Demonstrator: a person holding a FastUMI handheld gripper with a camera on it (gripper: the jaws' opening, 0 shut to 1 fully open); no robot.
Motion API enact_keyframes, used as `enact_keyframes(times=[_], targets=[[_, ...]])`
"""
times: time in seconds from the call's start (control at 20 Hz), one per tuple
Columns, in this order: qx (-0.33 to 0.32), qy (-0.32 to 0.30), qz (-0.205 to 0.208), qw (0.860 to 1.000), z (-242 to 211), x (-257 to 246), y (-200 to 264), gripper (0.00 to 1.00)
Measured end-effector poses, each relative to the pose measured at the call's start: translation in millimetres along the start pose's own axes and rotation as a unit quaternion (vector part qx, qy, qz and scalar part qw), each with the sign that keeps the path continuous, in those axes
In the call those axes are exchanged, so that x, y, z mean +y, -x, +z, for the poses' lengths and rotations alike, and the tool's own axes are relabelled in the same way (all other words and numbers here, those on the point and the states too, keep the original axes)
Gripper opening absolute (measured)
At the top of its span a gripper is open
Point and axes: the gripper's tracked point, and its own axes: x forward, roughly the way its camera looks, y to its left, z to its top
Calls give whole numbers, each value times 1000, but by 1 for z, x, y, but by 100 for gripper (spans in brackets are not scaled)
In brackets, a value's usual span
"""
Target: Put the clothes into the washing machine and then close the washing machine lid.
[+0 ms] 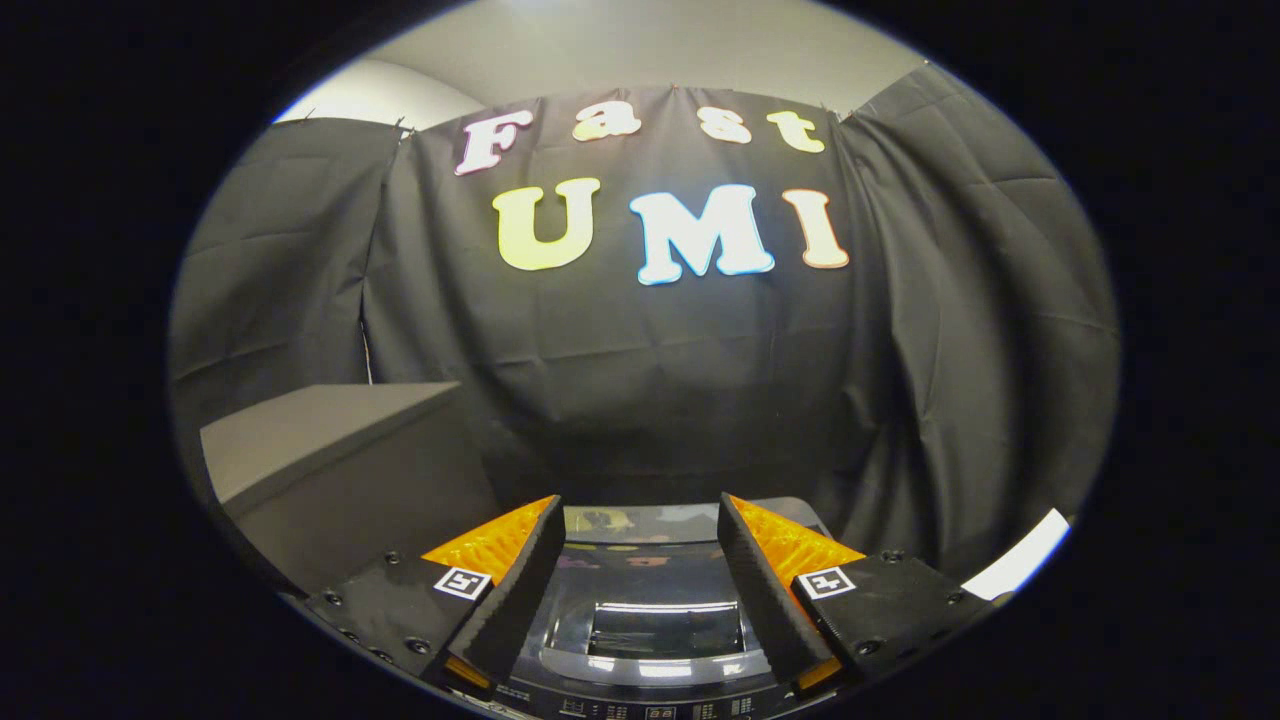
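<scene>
Fingers [641, 530] apart above seemingly closed washing machine lid [660, 590].

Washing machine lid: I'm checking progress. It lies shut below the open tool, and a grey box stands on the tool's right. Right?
One thing is wrong: in the gripper view the grey box stands on the tool's left, not right. The washing machine lid does lie shut below the open, empty tool.

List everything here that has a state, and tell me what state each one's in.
gripper: jaws open, holding nothing, above the washer
washing machine lid: lying flat, looks closed
washing machine: upright below the jaws, panel readout too small to tell
grey box: closed, beside the washer
</scene>
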Motion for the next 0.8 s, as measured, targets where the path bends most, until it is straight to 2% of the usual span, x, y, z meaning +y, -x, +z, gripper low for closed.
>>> enact_keyframes(times=[0.3, 0.8], targets=[[-39, 9, -19, 999, 48, 14, 56, 95], [-82, 24, -42, 995, 76, 51, 150, 95]])
